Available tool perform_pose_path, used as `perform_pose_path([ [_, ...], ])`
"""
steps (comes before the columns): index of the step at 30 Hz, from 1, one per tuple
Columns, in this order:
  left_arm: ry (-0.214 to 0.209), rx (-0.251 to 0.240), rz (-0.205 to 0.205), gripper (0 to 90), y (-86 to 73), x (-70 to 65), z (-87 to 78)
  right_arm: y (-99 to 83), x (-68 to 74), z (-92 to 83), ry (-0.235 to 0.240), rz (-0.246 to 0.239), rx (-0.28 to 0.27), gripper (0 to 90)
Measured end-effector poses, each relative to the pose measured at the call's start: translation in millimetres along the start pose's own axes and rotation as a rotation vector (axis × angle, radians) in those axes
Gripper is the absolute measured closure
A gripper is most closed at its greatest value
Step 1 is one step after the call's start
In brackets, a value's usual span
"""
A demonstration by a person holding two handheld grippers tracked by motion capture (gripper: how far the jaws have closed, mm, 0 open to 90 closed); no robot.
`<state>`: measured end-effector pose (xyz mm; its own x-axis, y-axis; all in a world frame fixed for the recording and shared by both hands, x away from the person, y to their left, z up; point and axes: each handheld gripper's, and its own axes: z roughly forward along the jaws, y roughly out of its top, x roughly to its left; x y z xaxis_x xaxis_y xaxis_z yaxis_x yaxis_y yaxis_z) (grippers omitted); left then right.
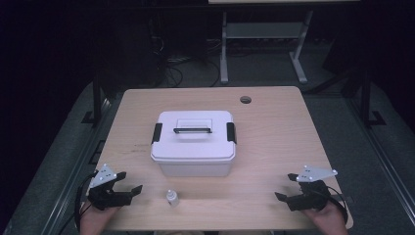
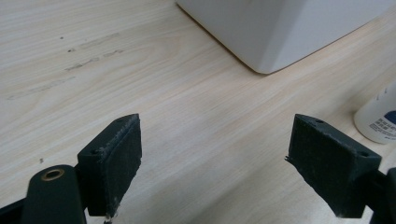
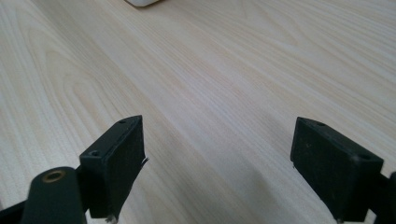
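A white lidded plastic box (image 1: 193,141) with black side latches and a black handle stands in the middle of the wooden table (image 1: 274,147). Its lid is on. A small white bottle (image 1: 172,197) stands in front of the box near the table's front edge. My left gripper (image 1: 128,183) rests at the front left corner, open and empty. In the left gripper view the jaws stand wide over bare wood, with the box corner (image 2: 280,32) ahead and the bottle (image 2: 378,119) at the right edge. My right gripper (image 1: 286,187) sits at the front right, open and empty.
A round cable hole (image 1: 245,100) is set in the table's far right part. Beyond the table stands a grey metal frame (image 1: 264,44) on a dark floor with cables. Bare wood lies to both sides of the box.
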<state>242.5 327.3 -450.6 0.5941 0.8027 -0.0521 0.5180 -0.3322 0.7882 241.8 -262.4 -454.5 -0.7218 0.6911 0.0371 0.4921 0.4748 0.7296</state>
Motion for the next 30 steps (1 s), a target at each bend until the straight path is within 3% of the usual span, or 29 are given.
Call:
perform_pose_path([
  [9,-0.014,0.002,0.009,17.1,0.7,1.2,1.5,14.1,-7.7,-10.1,0.049,-0.007,-0.011,17.0],
  [15,-0.015,0.001,0.005,16.6,0.5,2.5,1.4,29.0,-7.6,-14.6,0.075,-0.037,0.022,17.0],
  [19,-0.015,-0.010,0.004,16.5,1.7,3.6,-0.2,46.3,-7.4,-16.9,0.101,-0.065,0.066,17.1],
  [27,-0.017,-0.005,0.012,16.5,2.0,2.7,-0.1,85.8,-6.0,-22.9,0.119,-0.140,0.082,16.9],
  [30,-0.019,-0.009,0.014,16.5,1.7,2.7,-0.7,99.9,-6.6,-23.3,0.131,-0.140,0.095,15.5],
])
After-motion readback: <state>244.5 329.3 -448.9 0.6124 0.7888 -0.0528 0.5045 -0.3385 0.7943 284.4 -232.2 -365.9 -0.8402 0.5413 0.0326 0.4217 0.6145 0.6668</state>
